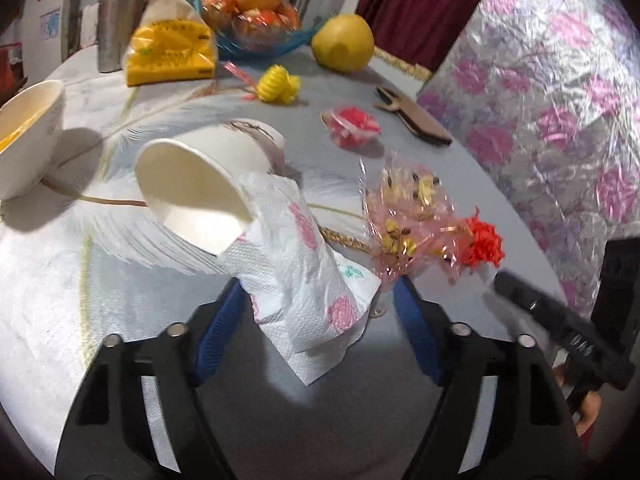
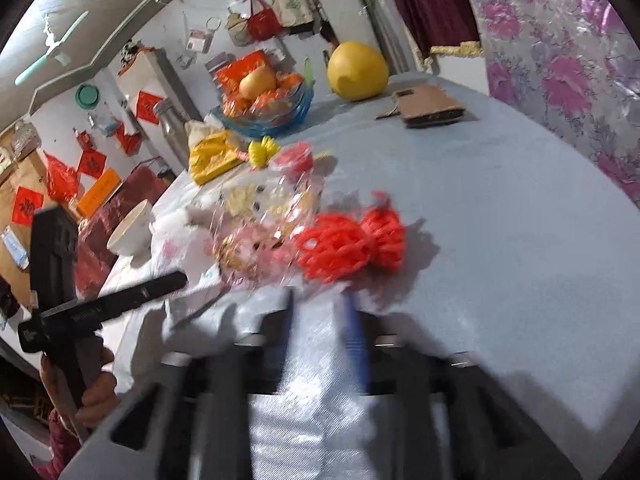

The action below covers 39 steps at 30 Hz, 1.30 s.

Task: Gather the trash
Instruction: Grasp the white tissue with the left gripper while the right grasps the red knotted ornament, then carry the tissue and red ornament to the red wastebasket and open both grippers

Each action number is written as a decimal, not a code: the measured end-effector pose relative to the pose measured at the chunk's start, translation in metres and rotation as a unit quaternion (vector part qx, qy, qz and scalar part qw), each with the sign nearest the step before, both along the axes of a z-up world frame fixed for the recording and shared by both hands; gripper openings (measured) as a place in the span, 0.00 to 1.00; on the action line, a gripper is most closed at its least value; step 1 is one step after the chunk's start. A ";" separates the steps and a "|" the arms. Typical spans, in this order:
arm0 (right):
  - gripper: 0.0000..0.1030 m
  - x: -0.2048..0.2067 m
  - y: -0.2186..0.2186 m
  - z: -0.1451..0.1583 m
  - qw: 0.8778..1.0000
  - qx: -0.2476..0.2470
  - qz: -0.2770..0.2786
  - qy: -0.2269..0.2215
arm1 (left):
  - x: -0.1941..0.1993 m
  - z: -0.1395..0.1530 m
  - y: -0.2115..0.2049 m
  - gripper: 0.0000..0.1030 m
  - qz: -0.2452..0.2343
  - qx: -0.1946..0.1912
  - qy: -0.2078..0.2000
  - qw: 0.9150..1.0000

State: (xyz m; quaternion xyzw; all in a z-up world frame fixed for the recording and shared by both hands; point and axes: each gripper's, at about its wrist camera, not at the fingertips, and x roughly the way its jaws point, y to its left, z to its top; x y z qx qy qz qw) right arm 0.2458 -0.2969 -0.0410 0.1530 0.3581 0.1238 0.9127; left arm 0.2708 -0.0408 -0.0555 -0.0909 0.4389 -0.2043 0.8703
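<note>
The left claw point(image 1: 320, 308) stands apart around a printed paper napkin point(image 1: 304, 276) beside a tipped paper cup point(image 1: 200, 192); the right claw point(image 2: 320, 312), apart, nears a red foam net point(image 2: 348, 240) on the worktop point(image 2: 500, 240).

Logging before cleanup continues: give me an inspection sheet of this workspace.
Surface: round table, pale cloth.
Job's things: paper cup on its side; printed tissue; cellophane wrapper; red foam net.
Clutter: fruit bowl, pomelo, yellow bag, white bowl.
Grippers: left tongs open around the tissue; right tongs open, blurred, empty.
Cables: nothing seen.
Surroundings: floral foil sheet.
</note>
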 end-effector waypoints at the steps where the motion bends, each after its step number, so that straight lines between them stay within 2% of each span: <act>1: 0.37 0.001 -0.003 0.001 1.000 0.003 0.000 0.000 | -0.001 0.000 -0.003 0.40 -0.013 0.000 -0.001 1.000; 2: 0.37 0.003 -0.004 0.002 1.000 0.005 -0.001 -0.001 | -0.003 -0.001 -0.006 0.18 -0.025 -0.001 -0.002 1.000; 3: 0.37 0.004 -0.005 0.003 1.000 0.006 -0.004 -0.001 | -0.005 0.000 -0.006 0.08 -0.029 -0.003 -0.006 1.000; 5: 0.40 0.006 -0.005 0.004 1.000 0.003 -0.009 -0.003 | -0.015 0.009 -0.004 0.06 -0.033 -0.012 -0.041 0.999; 10: 0.52 0.016 -0.009 0.003 1.000 0.010 -0.024 0.004 | -0.040 0.026 0.006 0.06 -0.060 -0.072 -0.104 0.990; 11: 0.55 0.018 -0.009 0.002 1.000 0.010 -0.029 0.006 | -0.043 0.028 0.008 0.07 -0.062 -0.079 -0.111 0.989; 13: 0.56 0.026 -0.009 0.001 0.999 0.008 -0.037 0.012 | -0.047 0.031 0.007 0.07 -0.058 -0.080 -0.123 0.987; 17: 0.56 0.040 -0.005 -0.005 0.999 0.004 -0.040 0.030 | -0.044 0.032 0.006 0.07 -0.050 -0.076 -0.118 0.989; 18: 0.51 0.042 -0.006 -0.006 0.999 0.014 -0.038 0.034 | -0.043 0.031 0.007 0.07 -0.050 -0.078 -0.115 0.989; 19: 0.39 0.042 -0.007 -0.006 0.999 0.017 -0.036 0.032 | -0.042 0.031 0.009 0.07 -0.049 -0.081 -0.112 0.989; 20: 0.06 0.042 -0.006 -0.007 0.999 0.017 -0.030 0.031 | -0.041 0.030 0.010 0.07 -0.048 -0.082 -0.110 0.989; 27: 0.08 0.006 -0.017 0.008 0.998 0.051 -0.025 -0.015 | -0.044 0.030 0.011 0.07 -0.042 -0.077 -0.113 0.990; 30: 0.08 -0.017 -0.021 0.019 0.998 0.039 -0.026 -0.039 | -0.049 0.033 0.012 0.07 -0.041 -0.078 -0.124 0.988; 33: 0.08 -0.043 -0.028 0.027 0.998 0.031 -0.025 -0.053 | -0.056 0.032 0.010 0.07 -0.046 -0.086 -0.116 0.989; 39: 0.08 -0.093 -0.055 0.036 0.996 0.029 -0.039 -0.070 | -0.093 0.043 -0.017 0.07 -0.070 -0.075 -0.127 0.987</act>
